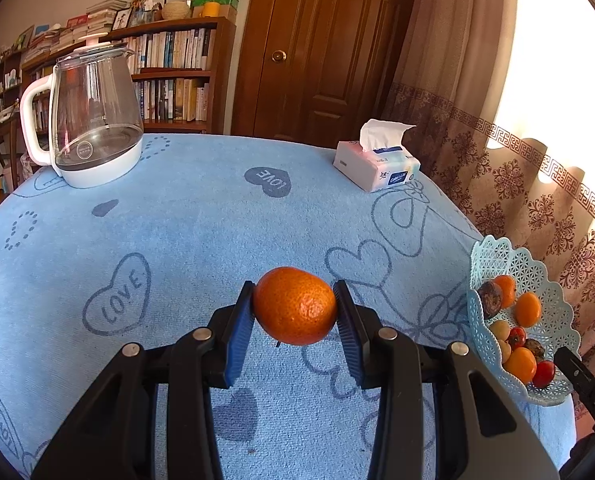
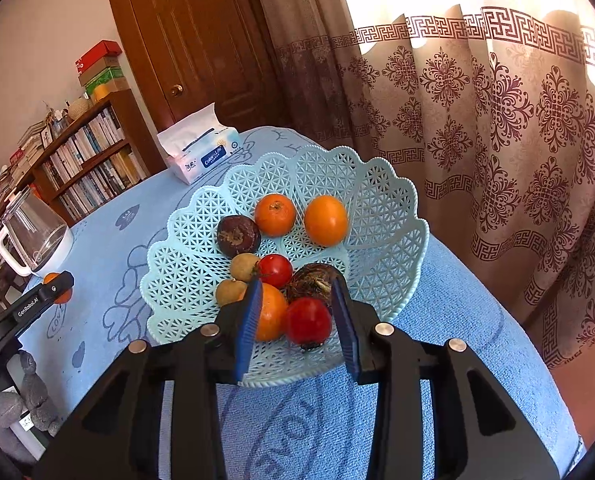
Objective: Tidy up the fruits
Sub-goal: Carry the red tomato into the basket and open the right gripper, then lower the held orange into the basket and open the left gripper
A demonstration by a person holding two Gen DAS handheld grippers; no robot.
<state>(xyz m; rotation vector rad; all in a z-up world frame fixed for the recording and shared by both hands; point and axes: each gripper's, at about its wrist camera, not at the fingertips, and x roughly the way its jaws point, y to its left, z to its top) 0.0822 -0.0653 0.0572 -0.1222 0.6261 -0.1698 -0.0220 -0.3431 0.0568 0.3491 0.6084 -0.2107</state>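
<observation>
The right gripper [image 2: 297,312] is hanging over the near rim of the pale blue lattice basket [image 2: 381,216], its blue pads standing apart around a red tomato [image 2: 307,320] without pressing on it. An orange [image 2: 271,312] is lying just at nine o'clock of that tomato, touching it, and two more oranges, two dark fruits, two small tan fruits and another tomato are sitting toward twelve o'clock. Well out at nine o'clock, the left gripper [image 2: 55,288] is holding an orange fruit [image 2: 59,290] above the blue cloth [image 2: 457,320].

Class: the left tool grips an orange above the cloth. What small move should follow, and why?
Probably carry the orange right toward the basket: it hangs clamped in the left tool, while the other fruit already lies in the basket.
</observation>
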